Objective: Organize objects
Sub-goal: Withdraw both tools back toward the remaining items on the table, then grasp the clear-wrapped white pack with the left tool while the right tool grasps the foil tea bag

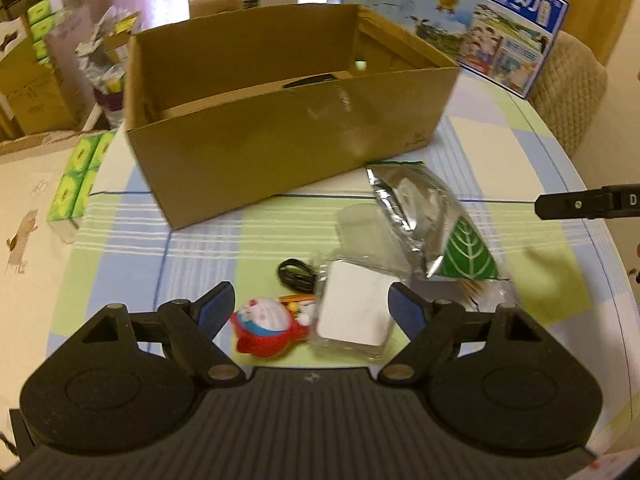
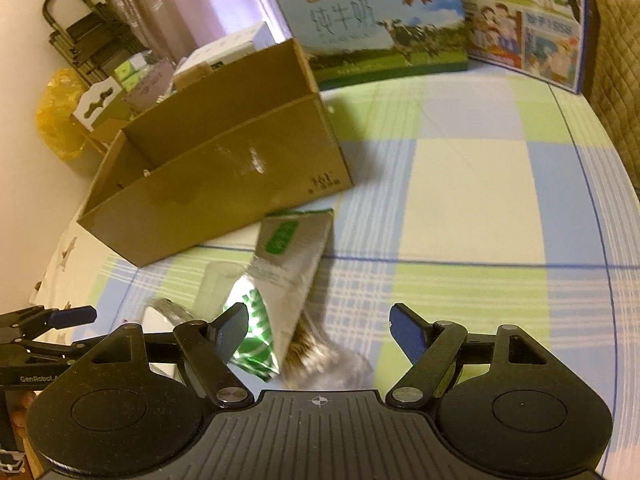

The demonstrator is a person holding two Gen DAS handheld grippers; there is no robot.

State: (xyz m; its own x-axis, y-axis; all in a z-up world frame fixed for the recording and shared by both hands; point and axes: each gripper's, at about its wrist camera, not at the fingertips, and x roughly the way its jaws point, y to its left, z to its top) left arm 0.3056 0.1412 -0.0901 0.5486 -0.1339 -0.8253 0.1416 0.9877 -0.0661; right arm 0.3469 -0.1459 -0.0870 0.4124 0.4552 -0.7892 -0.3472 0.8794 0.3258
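Left gripper (image 1: 311,307), jaws spread and holding nothing, is right over the red toy (image 1: 267,329); cardboard box (image 1: 280,120) sits straight ahead. Right gripper (image 2: 319,326) spread too.

The blue milk carton box (image 1: 516,24) carries large white characters "纯牛奶". The paler milk box (image 2: 372,20) beside it shows the same "纯牛奶" above a cow picture. The left tongs (image 2: 24,360) bear "GenRobot" in white. Small print on the cardboard box (image 2: 324,184) seems illegible.
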